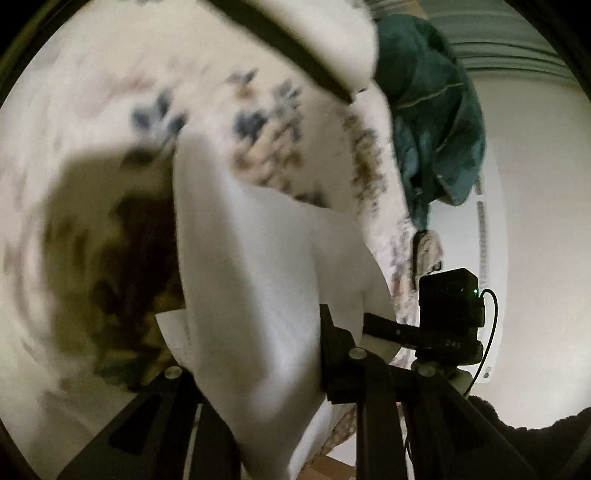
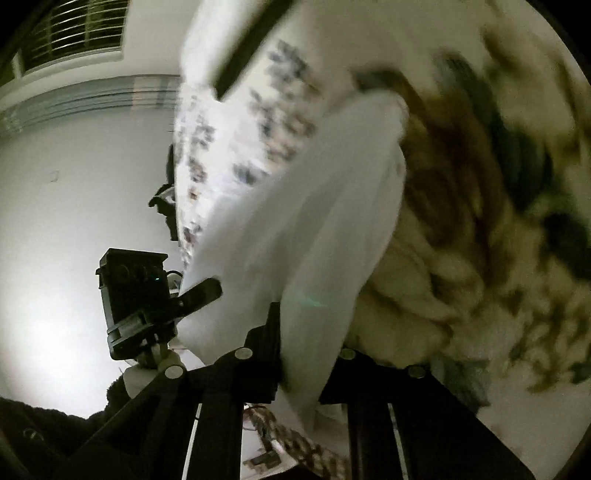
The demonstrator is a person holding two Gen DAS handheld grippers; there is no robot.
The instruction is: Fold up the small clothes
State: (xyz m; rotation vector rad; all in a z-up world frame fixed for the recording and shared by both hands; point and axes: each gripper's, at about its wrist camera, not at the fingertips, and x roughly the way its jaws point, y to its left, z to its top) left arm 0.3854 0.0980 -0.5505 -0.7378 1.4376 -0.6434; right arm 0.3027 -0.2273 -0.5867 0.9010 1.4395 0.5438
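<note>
A small white garment (image 1: 255,258) hangs in the air, stretched between both grippers above a floral bedsheet (image 1: 92,110). My left gripper (image 1: 255,354) is shut on one edge of it; a white tag (image 1: 177,332) shows by the left finger. In the right wrist view the same white garment (image 2: 314,229) runs up from my right gripper (image 2: 306,354), which is shut on it. Each view shows the other gripper with its black camera block (image 1: 448,299) (image 2: 136,291) close by. Both views are motion-blurred.
A dark teal garment (image 1: 428,122) lies in a heap on the sheet's far edge. A white pillow with a dark stripe (image 1: 314,44) lies at the top. A white wall (image 2: 74,203) and a barred window (image 2: 74,33) are beyond the bed.
</note>
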